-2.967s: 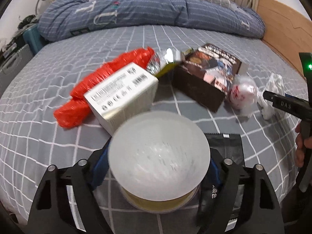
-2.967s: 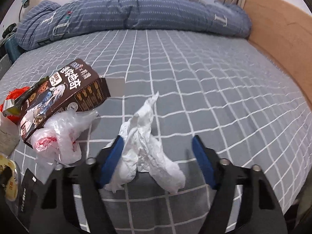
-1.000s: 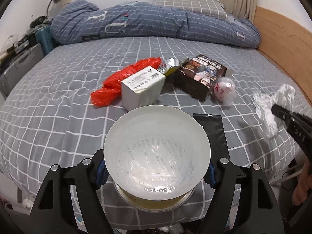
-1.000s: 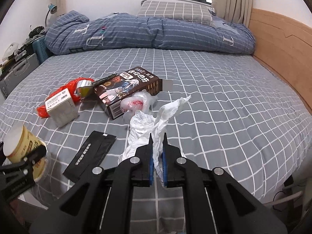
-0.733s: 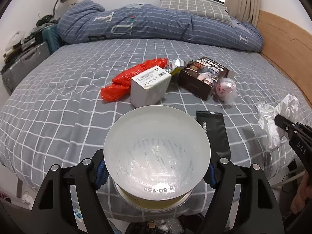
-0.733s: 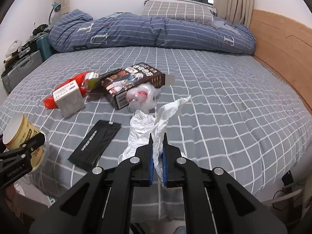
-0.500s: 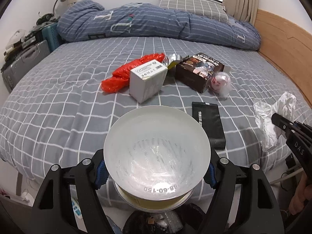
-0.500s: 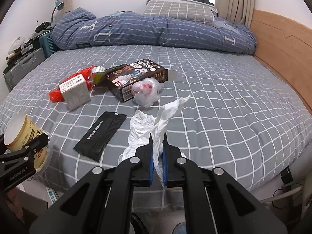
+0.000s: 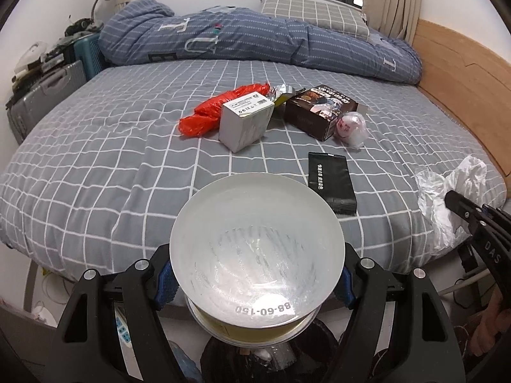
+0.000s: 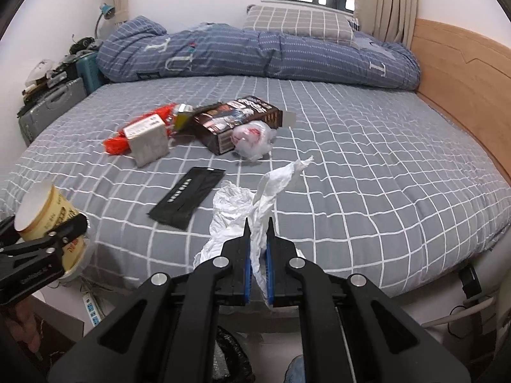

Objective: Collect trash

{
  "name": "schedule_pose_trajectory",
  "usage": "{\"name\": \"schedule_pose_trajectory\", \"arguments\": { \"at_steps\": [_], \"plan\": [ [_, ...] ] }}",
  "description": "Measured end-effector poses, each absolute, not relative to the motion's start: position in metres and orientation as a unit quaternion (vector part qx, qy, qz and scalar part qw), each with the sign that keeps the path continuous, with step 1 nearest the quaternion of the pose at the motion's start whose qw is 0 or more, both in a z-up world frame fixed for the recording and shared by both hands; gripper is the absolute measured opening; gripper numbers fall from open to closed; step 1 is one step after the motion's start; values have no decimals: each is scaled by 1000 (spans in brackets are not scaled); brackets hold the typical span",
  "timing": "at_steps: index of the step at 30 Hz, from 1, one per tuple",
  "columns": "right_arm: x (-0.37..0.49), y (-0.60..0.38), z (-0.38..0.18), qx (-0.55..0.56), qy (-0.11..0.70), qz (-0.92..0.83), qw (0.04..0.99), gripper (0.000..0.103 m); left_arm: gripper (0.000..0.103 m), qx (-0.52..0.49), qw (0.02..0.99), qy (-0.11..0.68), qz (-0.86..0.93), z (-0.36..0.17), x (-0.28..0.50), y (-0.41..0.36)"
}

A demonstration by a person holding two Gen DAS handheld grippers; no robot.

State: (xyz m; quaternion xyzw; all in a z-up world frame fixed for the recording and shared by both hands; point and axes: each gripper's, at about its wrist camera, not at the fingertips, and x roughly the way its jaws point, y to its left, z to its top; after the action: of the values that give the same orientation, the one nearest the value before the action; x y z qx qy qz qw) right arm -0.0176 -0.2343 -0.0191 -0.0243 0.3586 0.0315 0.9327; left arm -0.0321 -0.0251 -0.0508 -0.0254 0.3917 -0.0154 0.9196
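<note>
My left gripper is shut on a yellow paper cup, its white base facing the camera; the cup also shows in the right wrist view. It hangs past the foot of the bed, above a black-lined bin. My right gripper is shut on a crumpled white tissue, held past the bed edge; the tissue also shows in the left wrist view. On the bed lie a black pouch, a white box, a red bag, a brown carton and a clear bag.
A rolled blue quilt and a pillow lie at the head of the grey checked bed. A wooden side panel runs along the right. Suitcases stand at the left. A power strip lies on the floor.
Both grippers have drawn back from the bed with the cup and the tissue, past the foot edge. The bin now shows under the left gripper.
</note>
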Motion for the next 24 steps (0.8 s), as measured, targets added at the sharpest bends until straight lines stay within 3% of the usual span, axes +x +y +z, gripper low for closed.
{"name": "schedule_pose_trajectory", "arguments": {
  "at_steps": [24],
  "plan": [
    [-84, -213, -23, -38, 376, 68, 923, 6, 73, -35, 912, 408, -18, -44, -107, -20]
  ]
}}
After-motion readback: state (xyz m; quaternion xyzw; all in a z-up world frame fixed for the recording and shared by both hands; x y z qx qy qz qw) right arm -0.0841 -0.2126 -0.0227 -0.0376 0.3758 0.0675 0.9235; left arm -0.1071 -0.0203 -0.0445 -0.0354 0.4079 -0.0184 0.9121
